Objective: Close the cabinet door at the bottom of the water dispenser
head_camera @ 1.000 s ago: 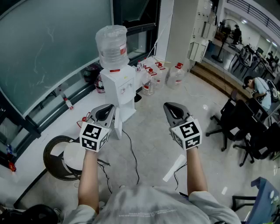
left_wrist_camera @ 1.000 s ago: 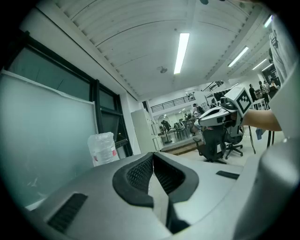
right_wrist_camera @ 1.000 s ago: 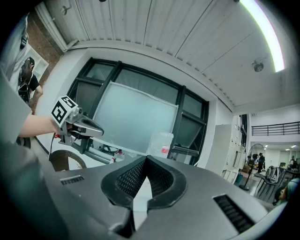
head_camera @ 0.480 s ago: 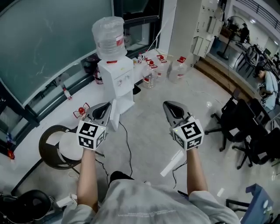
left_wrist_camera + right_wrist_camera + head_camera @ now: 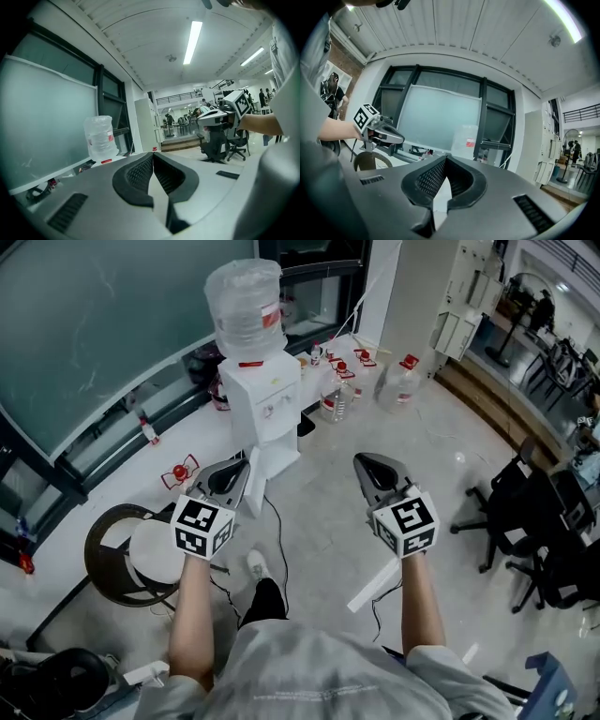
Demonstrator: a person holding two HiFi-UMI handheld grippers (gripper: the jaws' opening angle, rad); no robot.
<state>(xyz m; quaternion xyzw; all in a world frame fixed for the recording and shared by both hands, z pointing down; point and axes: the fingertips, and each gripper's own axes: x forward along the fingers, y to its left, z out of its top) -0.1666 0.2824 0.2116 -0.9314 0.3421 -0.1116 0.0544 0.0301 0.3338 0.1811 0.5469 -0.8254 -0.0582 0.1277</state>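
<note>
Nearest in the head view, at nine and three o'clock, the grey left gripper [image 5: 234, 472] and grey right gripper [image 5: 368, 463] are both pinched shut and empty. Beyond, at eleven, stands the white box-shaped water dispenser [image 5: 267, 404]. Its flat white cabinet door [image 5: 257, 486] hangs open, seemingly untouched — closing's all ahead.

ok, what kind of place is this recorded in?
Probably an open-plan office or lab: a water dispenser with spare water jugs beside it, black swivel chairs at the right, and a large glazed wall behind.
</note>
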